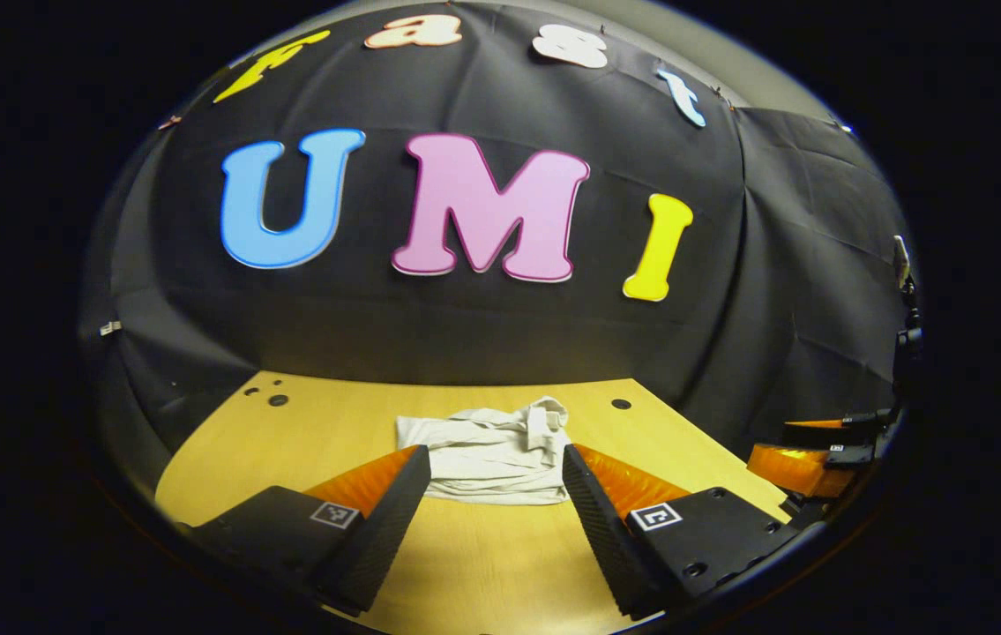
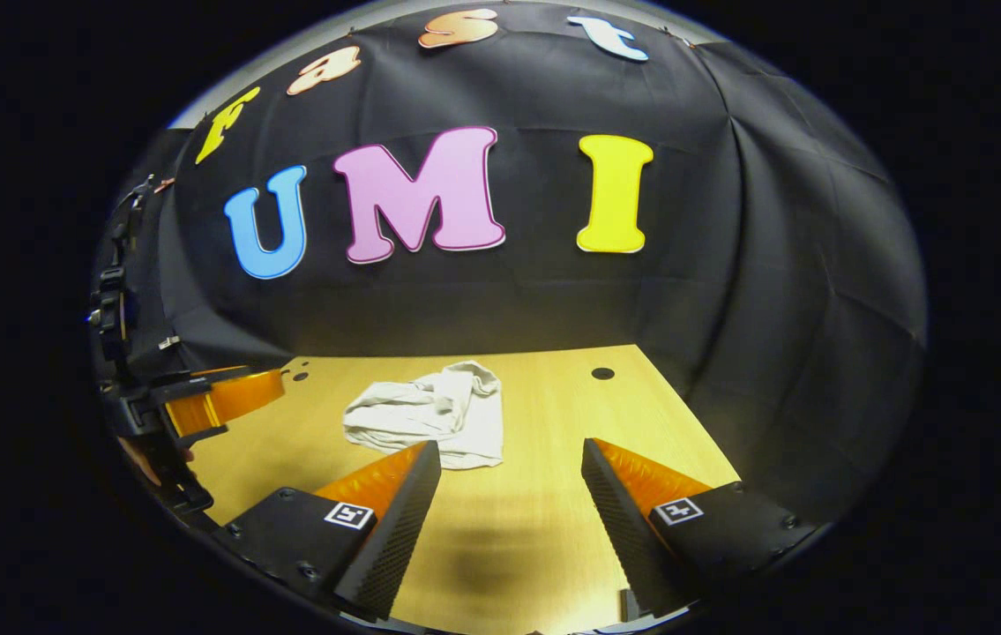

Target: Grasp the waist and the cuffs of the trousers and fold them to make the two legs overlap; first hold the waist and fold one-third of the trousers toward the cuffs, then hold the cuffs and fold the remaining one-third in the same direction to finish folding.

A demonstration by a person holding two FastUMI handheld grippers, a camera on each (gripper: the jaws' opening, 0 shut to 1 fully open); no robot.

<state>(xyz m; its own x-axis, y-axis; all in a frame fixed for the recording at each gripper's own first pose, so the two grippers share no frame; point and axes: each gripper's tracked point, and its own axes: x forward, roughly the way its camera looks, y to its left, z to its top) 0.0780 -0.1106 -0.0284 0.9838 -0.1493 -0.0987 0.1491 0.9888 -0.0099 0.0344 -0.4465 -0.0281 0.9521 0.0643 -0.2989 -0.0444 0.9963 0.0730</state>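
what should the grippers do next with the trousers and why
Probably nothing more than drawing back. The trousers already lie in a compact, somewhat rumpled bundle on the table. The left gripper and the right gripper are both open and hold nothing, with the right one set off to the bundle's side. If anything, a light press could flatten the bunched top layer.
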